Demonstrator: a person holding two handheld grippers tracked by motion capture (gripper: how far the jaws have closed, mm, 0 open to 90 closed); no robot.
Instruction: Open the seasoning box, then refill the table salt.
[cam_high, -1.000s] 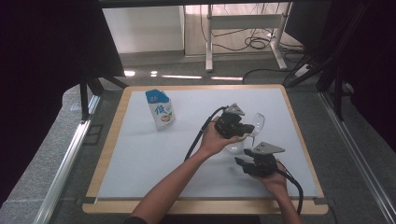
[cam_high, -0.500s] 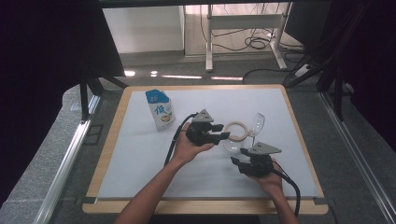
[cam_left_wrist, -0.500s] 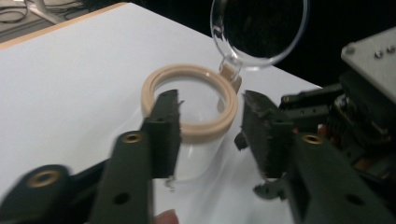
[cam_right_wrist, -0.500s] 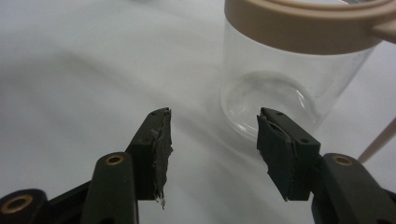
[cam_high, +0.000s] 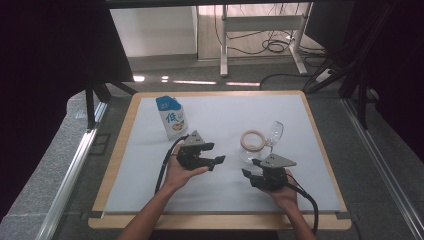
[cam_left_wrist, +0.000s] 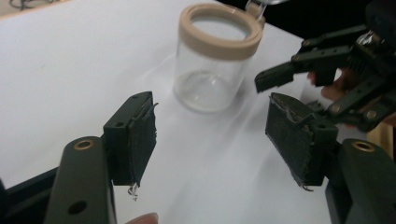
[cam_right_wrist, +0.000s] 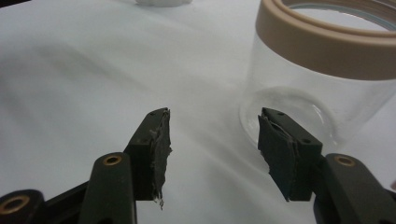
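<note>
At the upper left of the white table (cam_high: 150, 200) in the high view stands a blue-and-white carton (cam_high: 171, 118), well apart from the work. Right of it, at centre frame, the left gripper (cam_high: 218, 161) points toward the clear jar (cam_high: 251, 146), its jaws apart and holding nothing. In the left gripper view the jar (cam_left_wrist: 215, 56), with its tan rim, sits at upper centre, a clear stretch of table between it and the pads.

Further right in the high view, a wine glass (cam_high: 273, 134) stands just beside the jar on its far right side. Below them, at lower right, the right gripper (cam_high: 250, 177) is also parted and empty. In its own view the jar (cam_right_wrist: 322, 84) fills the upper right, close ahead of the right-hand pad.

The step in hand looks like closing on the jar. To do it well, I'd take one gripper straight in, jaws wide enough to straddle the glass wall below the rim, and squeeze gently, since smooth glass may slip. Keep the approach on the near side so the wine glass is not nudged; whether the two actually touch is hard to judge from above.
</note>
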